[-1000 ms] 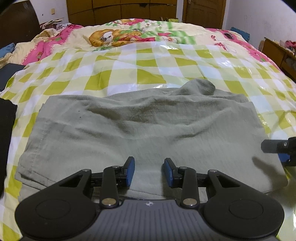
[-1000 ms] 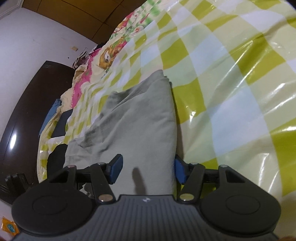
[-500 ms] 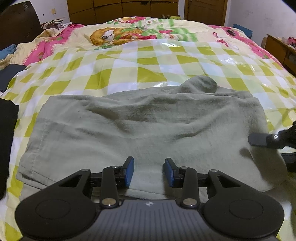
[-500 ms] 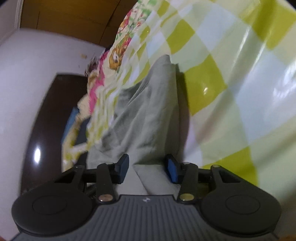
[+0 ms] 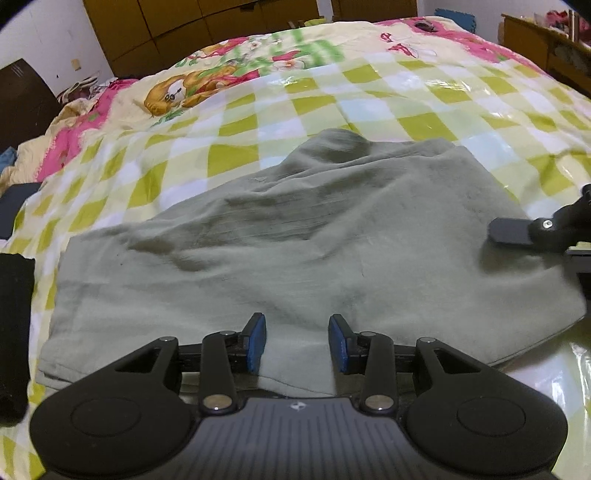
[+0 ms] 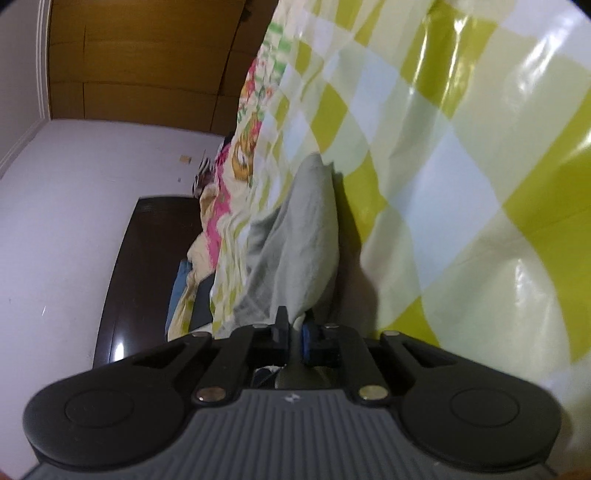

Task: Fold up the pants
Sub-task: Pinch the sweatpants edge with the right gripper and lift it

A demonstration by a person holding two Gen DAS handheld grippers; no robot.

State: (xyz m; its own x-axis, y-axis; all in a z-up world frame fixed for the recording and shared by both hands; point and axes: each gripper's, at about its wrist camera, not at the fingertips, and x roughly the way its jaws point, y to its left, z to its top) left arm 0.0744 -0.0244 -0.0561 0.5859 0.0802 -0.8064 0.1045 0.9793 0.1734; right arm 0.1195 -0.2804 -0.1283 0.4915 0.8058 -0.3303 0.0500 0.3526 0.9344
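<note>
Grey-green pants (image 5: pixel 295 251) lie folded in a wide rectangle on the green-and-white checked sheet (image 5: pixel 295 107) of a bed. My left gripper (image 5: pixel 297 343) is open, its blue pads over the pants' near edge with cloth between them. My right gripper (image 6: pixel 294 334) is shut on the right edge of the pants (image 6: pixel 299 243), rolled on its side; it shows in the left wrist view (image 5: pixel 517 230) at the pants' right end. A small bump (image 5: pixel 340 142) rises at the pants' far edge.
A cartoon-print quilt (image 5: pixel 207 85) covers the far part of the bed. Dark clothing (image 5: pixel 14 325) lies at the left edge. A dark headboard (image 6: pixel 147 266) stands at the left and wooden wardrobes (image 5: pixel 207 22) behind. A wooden cabinet (image 5: pixel 546 40) stands at the far right.
My right gripper has closed from open onto the pants' right edge and rolled onto its side. My left gripper has stayed open at the near edge while its view tilted.
</note>
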